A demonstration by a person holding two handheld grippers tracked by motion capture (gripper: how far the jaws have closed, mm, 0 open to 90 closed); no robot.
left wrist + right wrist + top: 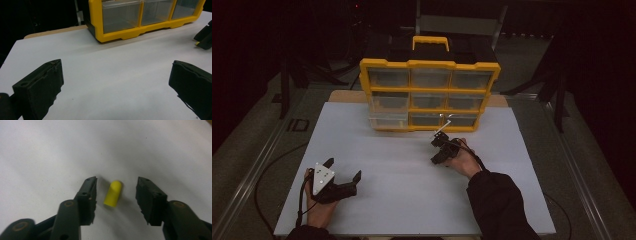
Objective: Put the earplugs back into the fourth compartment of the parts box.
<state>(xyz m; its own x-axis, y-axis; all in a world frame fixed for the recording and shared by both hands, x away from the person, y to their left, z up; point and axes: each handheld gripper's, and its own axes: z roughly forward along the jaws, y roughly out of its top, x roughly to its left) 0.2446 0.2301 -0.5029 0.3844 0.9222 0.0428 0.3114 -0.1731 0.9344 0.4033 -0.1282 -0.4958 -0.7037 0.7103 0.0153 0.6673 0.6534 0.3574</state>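
A small yellow plastic cylinder with a rounded end lies on the white counter between the right gripper's two black fingers, with a gap of bare counter on either side of it, so the pads do not press it; the fingers stand partly apart, neither wide nor narrow. In the right gripper view the cylinder lies with its rounded end pointing away from the camera, slightly nearer the finger on the left of that view. Nearest the person in the high view, the left gripper rests low over the near left part of the counter in the person's left hand, the grey three-cornered plate on its top, its fingers spread wide with nothing between them; the left gripper view shows bare white counter between its two black fingers. Farther in and to the right, the right hand, in a dark sleeve, holds the right gripper pointing down at the counter just in front of a yellow plastic organiser cabinet with clear drawers. That cabinet stands upright at the far edge of the counter, a yellow handle on its top, and one clear drawer at its lower left sits pulled out a little.
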